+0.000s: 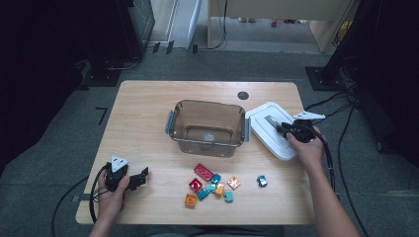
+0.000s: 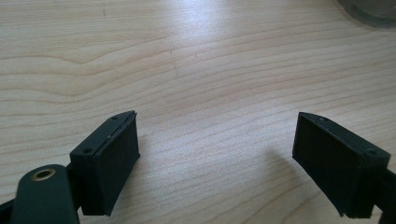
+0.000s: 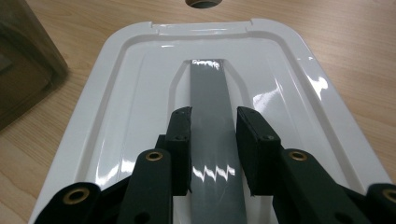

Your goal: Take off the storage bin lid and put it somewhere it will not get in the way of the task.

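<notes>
A white lid [image 1: 267,140] [image 3: 135,93] with a grey handle strip [image 3: 208,88] lies on the table just right of an open clear brown container [image 1: 210,104]. My right gripper [image 1: 283,129] [image 3: 214,116] is down on the lid. Its narrow-set jaws stand one on each side of the handle, and the pads look pressed on its edges. At the front left my left gripper [image 1: 143,176] [image 2: 217,116] rests low over bare wood, jaws wide open with nothing between them.
Several small red, orange and teal blocks [image 1: 212,186] lie in a cluster in front of the container, and one teal block [image 1: 262,180] lies apart to their right. A round cable hole [image 1: 242,95] sits behind the container. Cables trail off both table sides.
</notes>
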A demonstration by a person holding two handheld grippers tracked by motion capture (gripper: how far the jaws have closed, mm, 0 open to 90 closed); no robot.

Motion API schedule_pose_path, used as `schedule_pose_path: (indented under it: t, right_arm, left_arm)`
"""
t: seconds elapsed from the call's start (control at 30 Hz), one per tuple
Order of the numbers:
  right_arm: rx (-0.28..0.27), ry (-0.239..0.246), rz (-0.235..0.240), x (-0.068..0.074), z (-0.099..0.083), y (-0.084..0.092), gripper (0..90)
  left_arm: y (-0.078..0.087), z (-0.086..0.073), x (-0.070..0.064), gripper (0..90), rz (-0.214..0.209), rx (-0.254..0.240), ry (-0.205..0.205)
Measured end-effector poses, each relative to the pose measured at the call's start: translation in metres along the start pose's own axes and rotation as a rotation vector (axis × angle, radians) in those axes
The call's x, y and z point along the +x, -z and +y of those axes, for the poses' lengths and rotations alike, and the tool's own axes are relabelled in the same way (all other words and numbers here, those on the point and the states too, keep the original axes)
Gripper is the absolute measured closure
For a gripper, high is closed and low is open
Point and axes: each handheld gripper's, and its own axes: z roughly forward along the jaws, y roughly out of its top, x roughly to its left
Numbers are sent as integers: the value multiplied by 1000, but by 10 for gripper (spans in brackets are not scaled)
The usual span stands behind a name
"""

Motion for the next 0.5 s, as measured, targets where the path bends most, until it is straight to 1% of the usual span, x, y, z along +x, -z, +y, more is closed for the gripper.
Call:
schedule_pose_path:
  t: [0.07,0.1,0.37,0.5]
  right_arm:
    - [4,-2,3,1,-3,-1,683]
    - [8,5,0,1,-4,-1,683]
    - [14,-12,-4,1,-12,-3,683]
    - [21,-12,-12,1,-16,-5,683]
  left_arm:
    - [0,0,0,145,0,0,0]
    - [0,0,0,145,0,0,0]
    - [0,0,0,145,-1,-1,1]
    - [0,0,0,145,-2,-1,2]
